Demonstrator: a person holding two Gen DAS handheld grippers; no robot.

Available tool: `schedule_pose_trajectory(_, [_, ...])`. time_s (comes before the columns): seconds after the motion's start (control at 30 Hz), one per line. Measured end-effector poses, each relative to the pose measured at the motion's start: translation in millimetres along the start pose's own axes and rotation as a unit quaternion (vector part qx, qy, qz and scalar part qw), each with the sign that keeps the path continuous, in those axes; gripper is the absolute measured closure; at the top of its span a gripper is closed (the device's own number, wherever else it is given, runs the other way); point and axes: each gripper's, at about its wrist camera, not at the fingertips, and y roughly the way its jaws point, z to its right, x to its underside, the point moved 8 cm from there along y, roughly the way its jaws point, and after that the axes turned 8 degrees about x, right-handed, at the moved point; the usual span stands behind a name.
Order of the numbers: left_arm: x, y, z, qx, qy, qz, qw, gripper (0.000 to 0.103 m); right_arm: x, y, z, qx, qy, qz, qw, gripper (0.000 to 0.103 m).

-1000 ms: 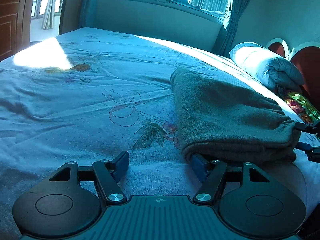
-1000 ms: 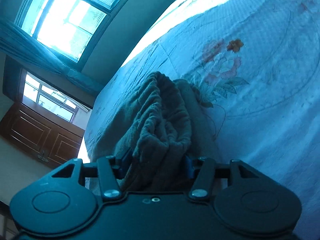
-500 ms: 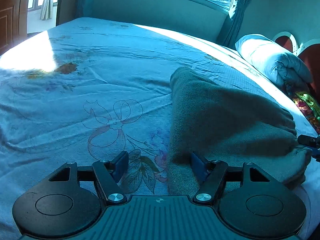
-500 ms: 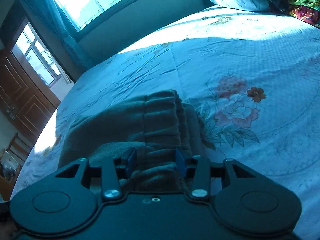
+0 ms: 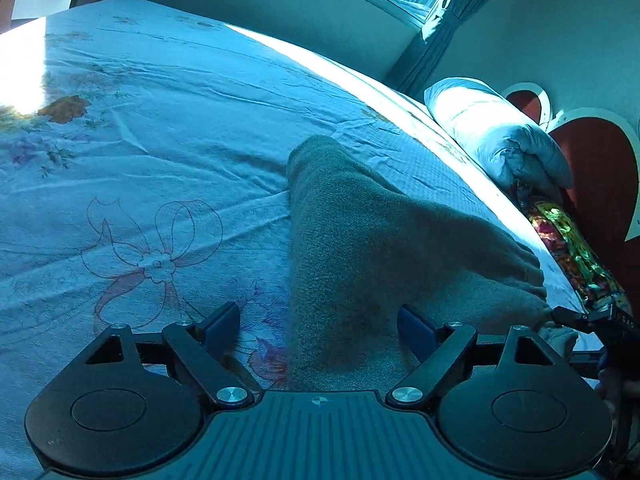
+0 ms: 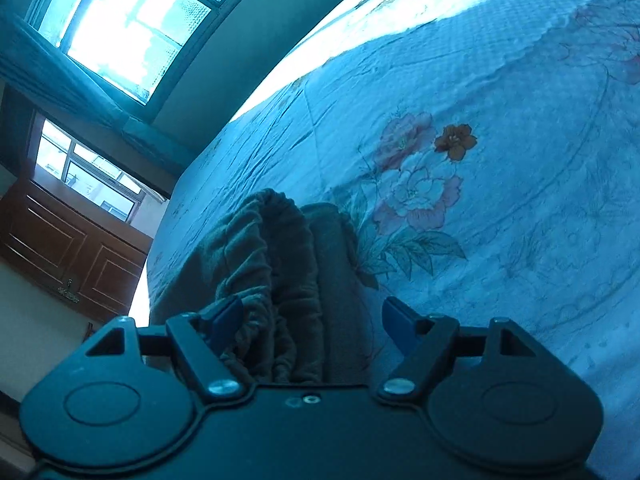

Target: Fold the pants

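The left tool (image 5: 320, 330) stands wide, its blue fingers (image 5: 222, 326) straddling one edge of the folded grey pants (image 5: 372, 240) without gripping. The right tool (image 6: 312, 320) is also spread wide around the gathered waistband (image 6: 276, 248). The pants lie on the flowered bed (image 5: 160, 128), a pillow (image 5: 496, 136) well apart
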Motion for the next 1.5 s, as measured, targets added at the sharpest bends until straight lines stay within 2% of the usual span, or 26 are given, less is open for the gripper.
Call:
schedule_pose_trajectory(0.13, [0.0, 9.9, -2.5, 0.038, -0.038, -0.002, 0.9986, 0.020, 2.8, 10.5, -2.8, -0.047, 0.023, -0.021, 0.998, 0.032])
schedule_pose_trajectory(0.23, [-1.8, 16.9, -12.0, 0.072, -0.082, -0.008, 0.9940, 0.020, 2.5, 18.2, -4.0, -0.052, 0.024, -0.037, 0.998, 0.032])
schedule_pose_trajectory(0.4, [-4.0, 29.6, -19.6, 0.097, -0.119, -0.016, 0.9880, 0.021, 3.8, 27.7, -11.4, -0.063, 0.012, -0.053, 0.997, 0.031])
schedule_pose_trajectory(0.47, [-2.5, 35.9, -17.2, 0.109, -0.126, -0.026, 0.9857, 0.037, 4.9, 31.7, -14.4, -0.064, 0.001, -0.059, 0.996, 0.032])
schedule_pose_trajectory(0.5, [-0.7, 42.4, -17.1, 0.118, -0.138, -0.035, 0.9829, 0.049, 5.5, 33.9, -16.0, -0.061, -0.005, -0.062, 0.996, 0.034])
schedule_pose_trajectory(0.53, [0.5, 46.3, -17.0, 0.118, -0.142, -0.035, 0.9822, 0.052, 5.6, 34.9, -17.4, -0.059, -0.008, -0.064, 0.996, 0.035])
schedule_pose_trajectory(0.57, [1.9, 48.6, -16.4, 0.122, -0.146, -0.033, 0.9813, 0.055, 5.6, 35.6, -19.6, -0.057, -0.012, -0.063, 0.996, 0.041])
schedule_pose_trajectory(0.6, [2.4, 49.9, -16.1, 0.124, -0.150, -0.031, 0.9805, 0.061, 6.2, 35.3, -22.8, -0.060, -0.018, -0.065, 0.996, 0.057])
schedule_pose_trajectory(0.63, [1.8, 48.9, -16.8, 0.127, -0.153, -0.025, 0.9797, 0.069, 4.6, 29.8, -26.1, -0.060, -0.026, -0.060, 0.996, 0.059])
schedule_pose_trajectory(0.7, [-0.2, 43.5, -16.1, 0.141, -0.162, -0.008, 0.9766, 0.079, 0.3, 17.4, -38.8, -0.062, -0.048, -0.049, 0.996, 0.064])
schedule_pose_trajectory(0.73, [-3.3, 38.3, -13.6, 0.144, -0.158, 0.001, 0.9769, 0.080, -2.3, 12.6, -45.2, -0.068, -0.055, -0.044, 0.995, 0.065])
schedule_pose_trajectory(0.87, [-30.0, 26.0, -0.1, 0.154, -0.130, 0.025, 0.9792, 0.080, -28.2, 2.3, -87.1, -0.099, -0.098, -0.028, 0.990, 0.066])
schedule_pose_trajectory(0.93, [-55.8, 19.0, -1.3, 0.153, -0.115, 0.045, 0.9805, 0.080, -44.1, 9.3, -105.8, -0.111, -0.110, -0.028, 0.987, 0.066])
schedule_pose_trajectory(1.03, [-94.1, 15.8, -17.6, 0.137, -0.101, 0.067, 0.9831, 0.080, -73.4, 38.7, -131.9, -0.128, -0.127, -0.029, 0.983, 0.067])
schedule_pose_trajectory(1.17, [-131.8, 33.1, -46.7, 0.102, -0.086, 0.071, 0.9885, 0.080, -101.2, 103.3, -151.1, -0.137, -0.120, -0.042, 0.982, 0.067])
schedule_pose_trajectory(1.23, [-134.7, 50.3, -65.3, 0.083, -0.086, 0.060, 0.9910, 0.078, -100.2, 131.6, -143.8, -0.119, -0.137, -0.055, 0.982, 0.067])
schedule_pose_trajectory(1.27, [-130.1, 61.5, -76.4, 0.061, -0.080, 0.043, 0.9940, 0.075, -93.9, 144.8, -133.6, -0.090, -0.148, -0.062, 0.983, 0.064])
schedule_pose_trajectory(1.3, [-121.5, 73.4, -87.1, 0.028, -0.075, 0.020, 0.9966, 0.058, -82.8, 161.3, -118.7, -0.044, -0.150, -0.079, 0.985, 0.053])
schedule_pose_trajectory(1.33, [-112.4, 81.3, -92.8, 0.004, -0.056, -0.001, 0.9984, 0.043, -79.7, 165.8, -107.1, -0.035, -0.147, -0.080, 0.985, 0.047])
schedule_pose_trajectory(1.37, [-107.9, 79.9, -91.0, 0.010, -0.030, 0.009, 0.9995, 0.042, -78.8, 157.3, -98.2, -0.054, -0.143, -0.067, 0.986, 0.046])
schedule_pose_trajectory(1.43, [-104.7, 65.9, -88.7, 0.002, -0.015, 0.021, 0.9997, 0.041, -81.3, 136.2, -94.0, -0.033, -0.159, -0.042, 0.986, 0.044])
schedule_pose_trajectory(1.5, [-107.5, 46.7, -82.7, -0.017, 0.006, 0.044, 0.9989, 0.041, -85.7, 109.4, -100.4, -0.010, -0.187, 0.006, 0.982, 0.040])
